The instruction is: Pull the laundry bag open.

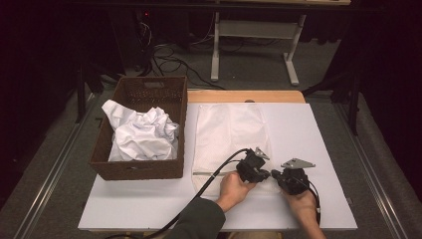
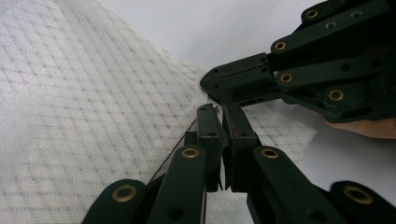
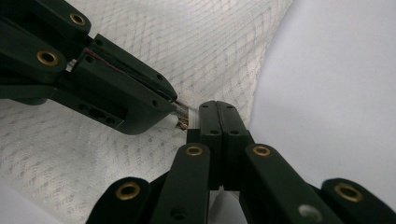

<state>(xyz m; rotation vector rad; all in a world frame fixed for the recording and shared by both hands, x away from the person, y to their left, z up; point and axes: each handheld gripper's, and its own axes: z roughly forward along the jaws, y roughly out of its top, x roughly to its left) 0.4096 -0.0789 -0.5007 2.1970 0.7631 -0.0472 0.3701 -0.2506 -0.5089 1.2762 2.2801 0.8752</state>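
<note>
Two cloths are seen: left, a crumpled white one [image 1: 142, 134] heaped in the woven brown basket [image 1: 142, 172]; beside it, a thin white cloth [image 1: 229, 134] with a fine dotted weave, spread flat on the smooth white board [image 1: 323, 139]. It is judged light, limp and easily wrinkled, best taken at the hem. At its near edge the left gripper [image 1: 254, 167] and right gripper [image 1: 288, 179] are closed, apparently pinching the fabric, though the nip itself is poorly seen.
</note>
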